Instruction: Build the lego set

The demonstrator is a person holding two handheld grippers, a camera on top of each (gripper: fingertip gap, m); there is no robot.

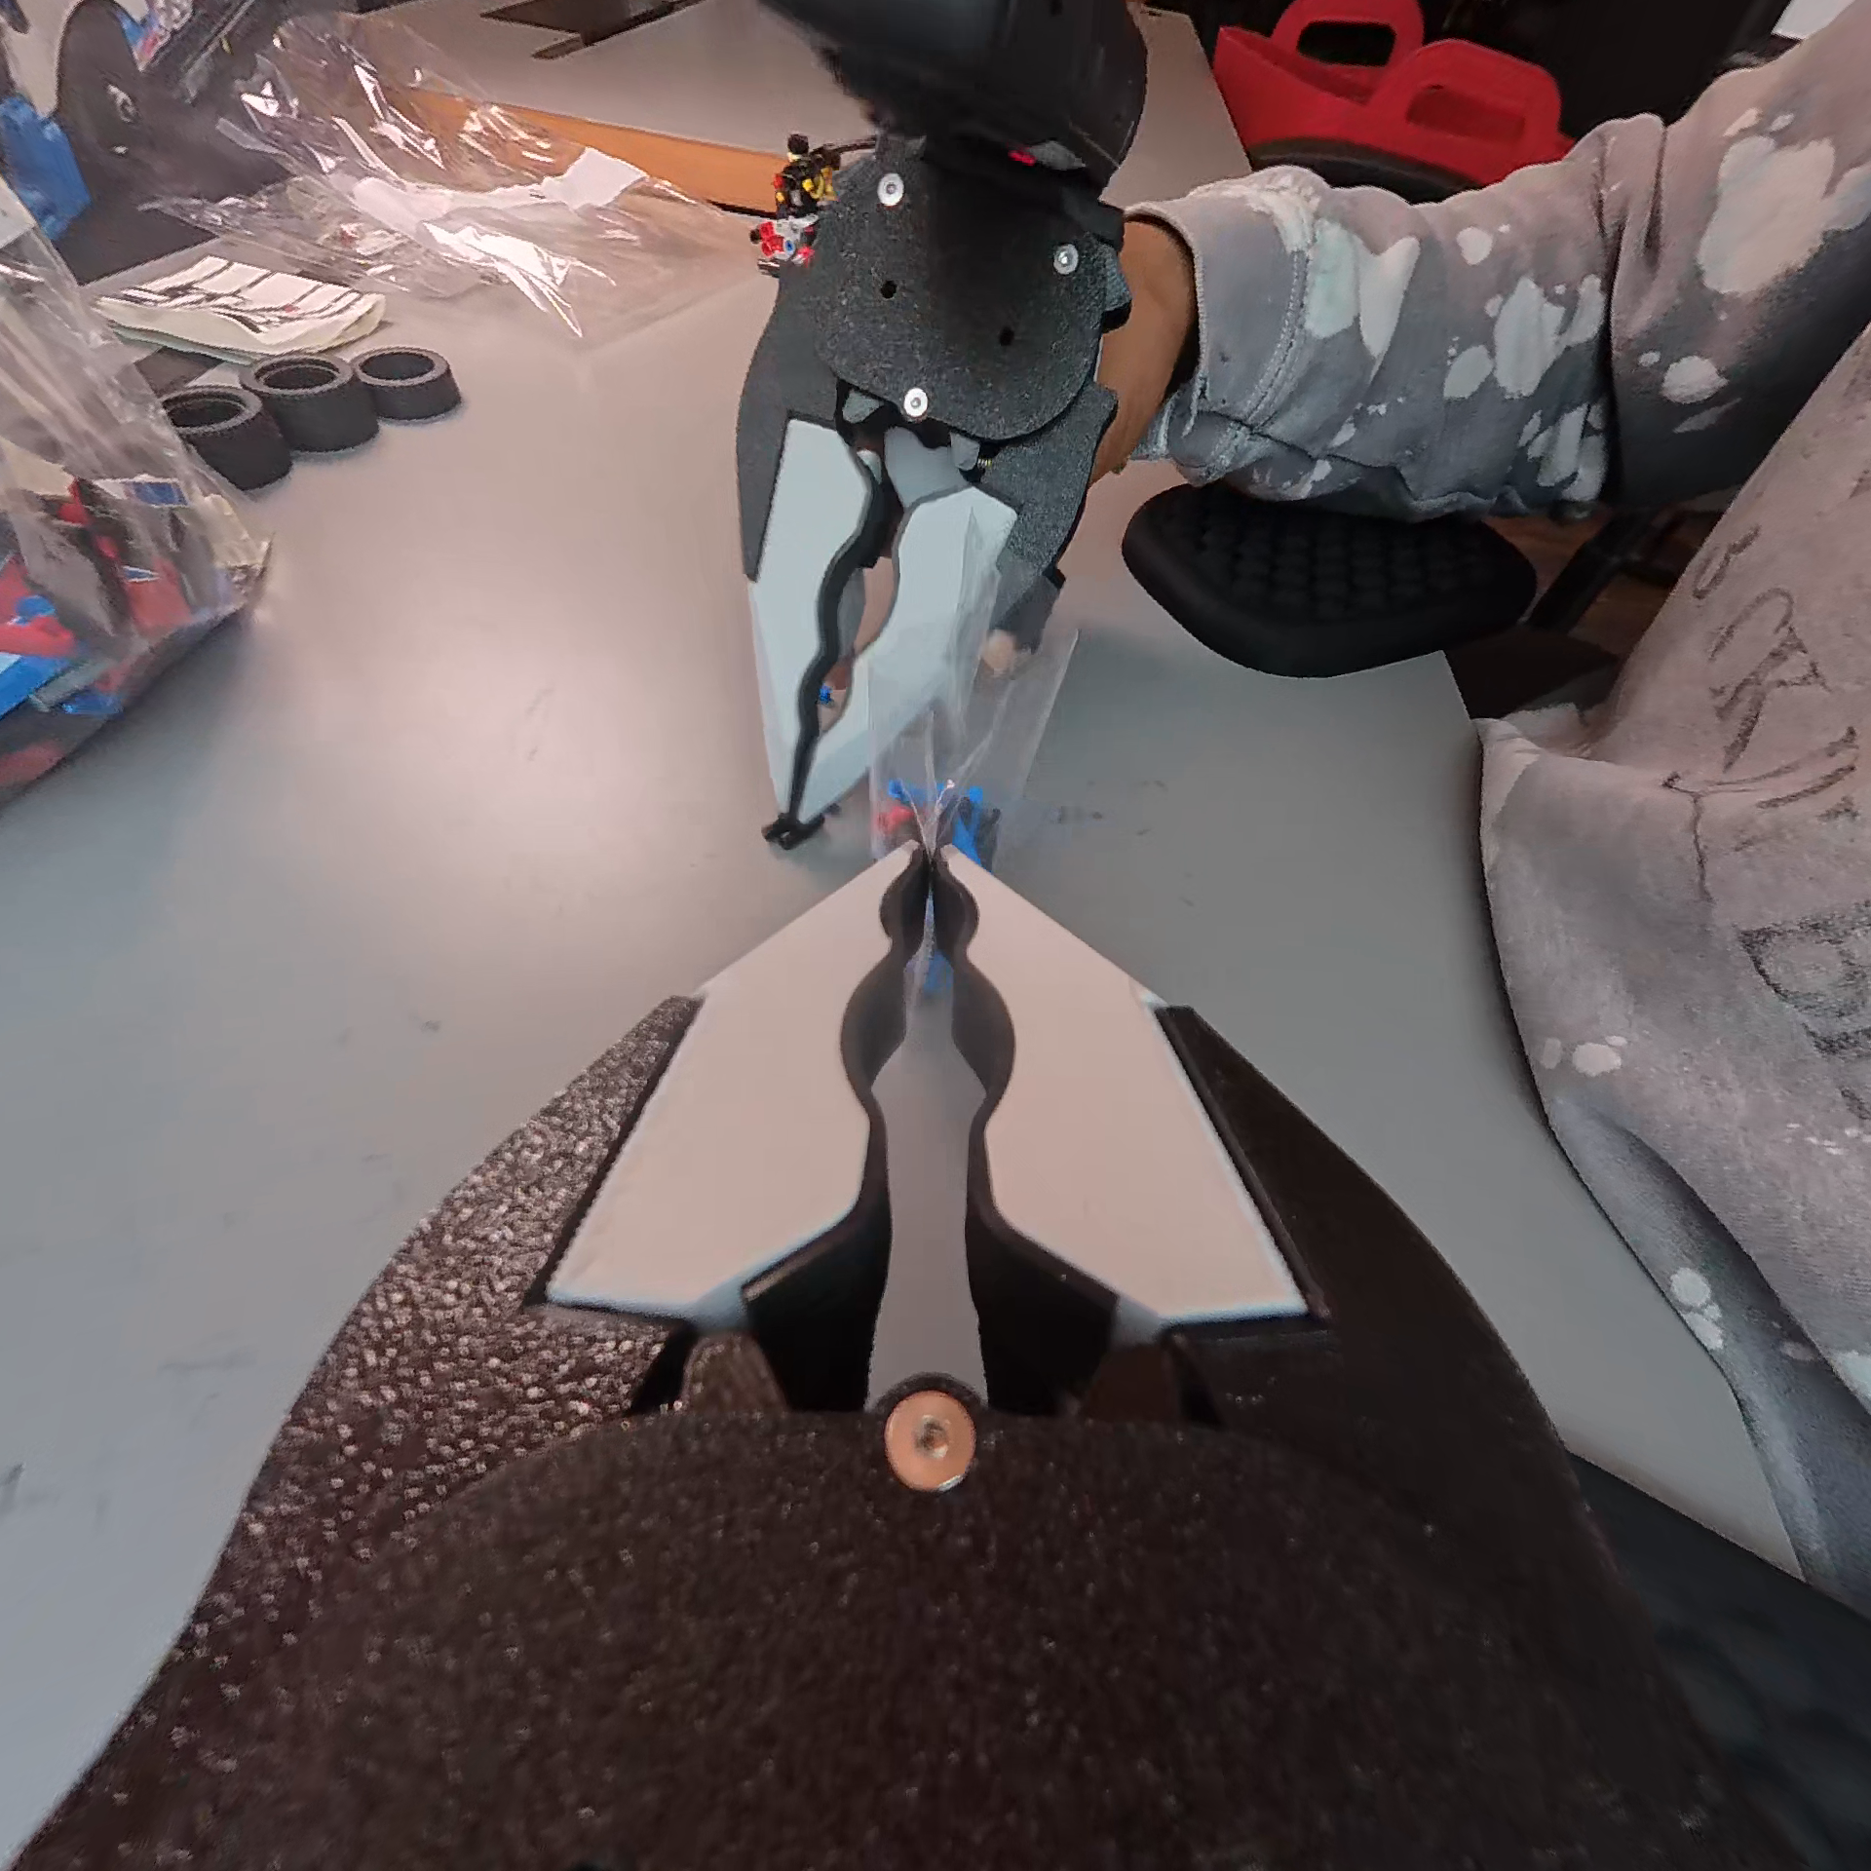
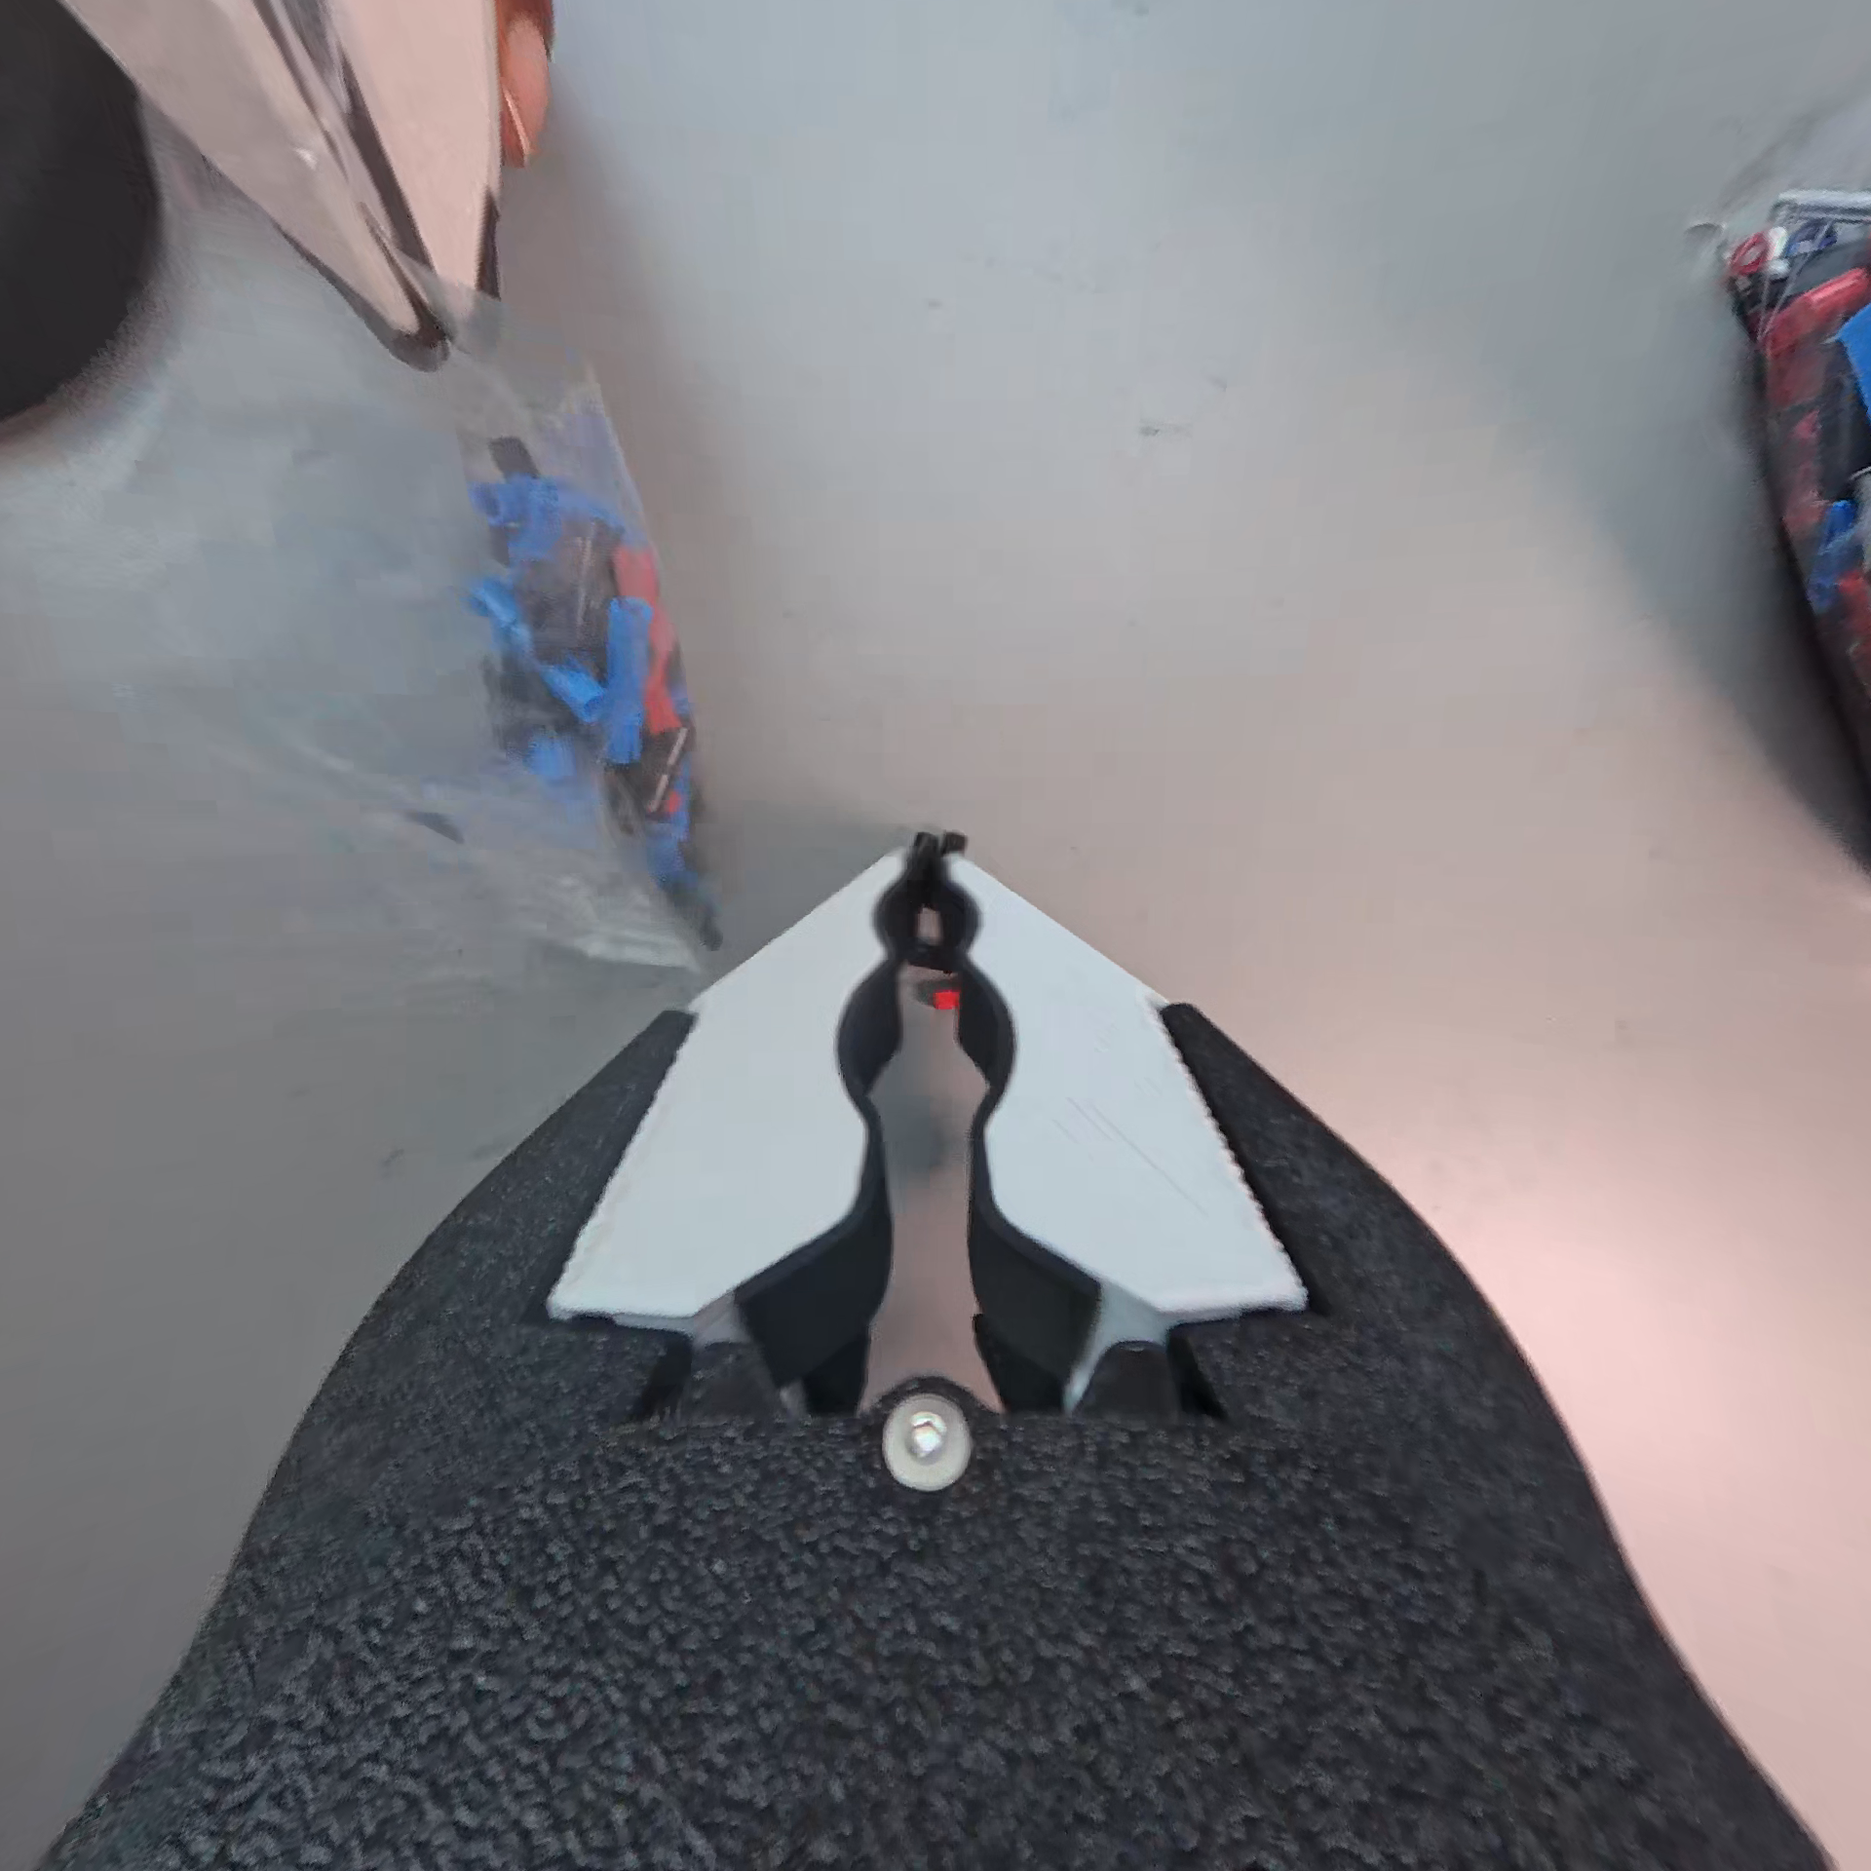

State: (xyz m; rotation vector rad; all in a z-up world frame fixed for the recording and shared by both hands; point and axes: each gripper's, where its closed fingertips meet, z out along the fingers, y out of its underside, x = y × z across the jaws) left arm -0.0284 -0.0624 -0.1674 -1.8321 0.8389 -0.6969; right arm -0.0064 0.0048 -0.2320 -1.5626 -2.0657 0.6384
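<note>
Step in hand: parts are being got out of a small clear parts bag (image 1: 947,800), judging by both tools working at it; the build proper looks barely begun.
Far left, left wrist view: a larger clear bag of red and blue pieces (image 1: 96,577) lies on the grey table (image 1: 425,810), with three black tyres (image 1: 304,400) just above it and loose clear wrapping (image 1: 405,182) toward the upper left.
Centre, left wrist view: the left gripper (image 1: 926,861) is clenched on the top edge of the small bag, its tips pinched together on the film.
Above centre: the right gripper (image 1: 800,820) points down beside that bag, jaws closed on a small black piece (image 2: 926,911).
Right wrist view: the bag hangs at centre left, holding blue pins (image 2: 567,648) with some red and black bits; whether it is already torn open cannot be told.
Upper right, left wrist view: a person's bleach-spotted grey sleeve (image 1: 1468,304).
Next move: probably carrying the black piece clear and setting it down, keeping the bag steady.
</note>
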